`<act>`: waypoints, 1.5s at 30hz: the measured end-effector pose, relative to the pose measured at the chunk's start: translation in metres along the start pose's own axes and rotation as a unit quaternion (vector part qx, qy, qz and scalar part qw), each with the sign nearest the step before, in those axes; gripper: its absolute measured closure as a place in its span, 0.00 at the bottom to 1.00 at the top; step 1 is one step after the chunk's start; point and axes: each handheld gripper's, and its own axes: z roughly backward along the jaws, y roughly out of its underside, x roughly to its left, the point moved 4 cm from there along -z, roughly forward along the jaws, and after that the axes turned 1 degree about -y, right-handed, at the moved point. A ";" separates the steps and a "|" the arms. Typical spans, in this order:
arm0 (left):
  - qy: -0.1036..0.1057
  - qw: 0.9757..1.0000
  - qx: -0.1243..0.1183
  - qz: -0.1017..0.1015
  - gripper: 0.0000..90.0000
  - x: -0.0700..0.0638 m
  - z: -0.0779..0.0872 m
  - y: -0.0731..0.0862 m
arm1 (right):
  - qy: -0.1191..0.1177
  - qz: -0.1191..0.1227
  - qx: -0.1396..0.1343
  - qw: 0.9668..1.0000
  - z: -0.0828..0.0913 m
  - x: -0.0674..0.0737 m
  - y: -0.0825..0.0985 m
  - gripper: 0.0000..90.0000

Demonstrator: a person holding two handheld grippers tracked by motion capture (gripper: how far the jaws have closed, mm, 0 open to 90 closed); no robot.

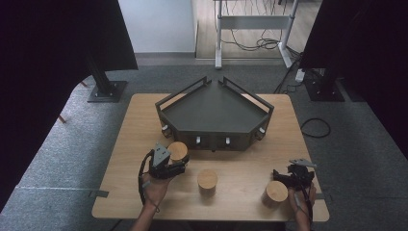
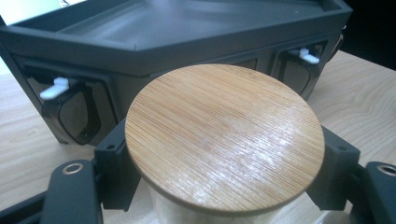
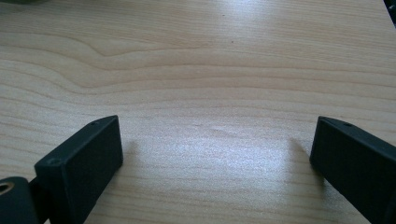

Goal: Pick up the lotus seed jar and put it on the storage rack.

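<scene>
Three pale jars with round bamboo lids are on the wooden table. My left gripper (image 1: 180, 162) is shut on the left jar (image 1: 177, 150), just in front of the dark grey tray (image 1: 214, 113). In the left gripper view its black jaws press the jar's body from both sides under the bamboo lid (image 2: 224, 135). The middle jar (image 1: 207, 180) stands alone on the table. My right gripper (image 1: 279, 174) is open just above and right of the right jar (image 1: 276, 191). In the right gripper view, the right gripper (image 3: 215, 154) has its jaws wide apart over bare wood.
The angular tray has raised rails at the back and white latches (image 2: 57, 87) along its front face. The table (image 1: 240, 168) ends close behind both hands. Grey carpet, dark stands and cables (image 1: 315, 127) surround it.
</scene>
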 end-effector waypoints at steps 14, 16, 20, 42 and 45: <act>0.003 1.000 -0.007 0.002 0.28 0.007 0.003 -0.025 | 0.000 0.000 0.000 1.000 0.000 0.000 0.000 0.02; 0.005 1.000 -0.008 0.003 0.28 0.009 0.003 -0.030 | -0.001 0.000 0.000 1.000 0.000 0.000 0.000 0.02; 0.002 1.000 -0.009 0.004 0.28 0.011 0.003 -0.039 | -0.001 0.000 0.000 1.000 0.000 0.000 0.000 0.02; -0.007 1.000 -0.013 0.010 0.28 0.028 -0.004 -0.079 | -0.003 0.002 0.000 1.000 0.000 0.000 0.000 0.02; -0.008 1.000 -0.016 0.013 0.28 0.031 -0.005 -0.084 | -0.003 0.003 0.000 1.000 0.000 0.000 0.000 0.02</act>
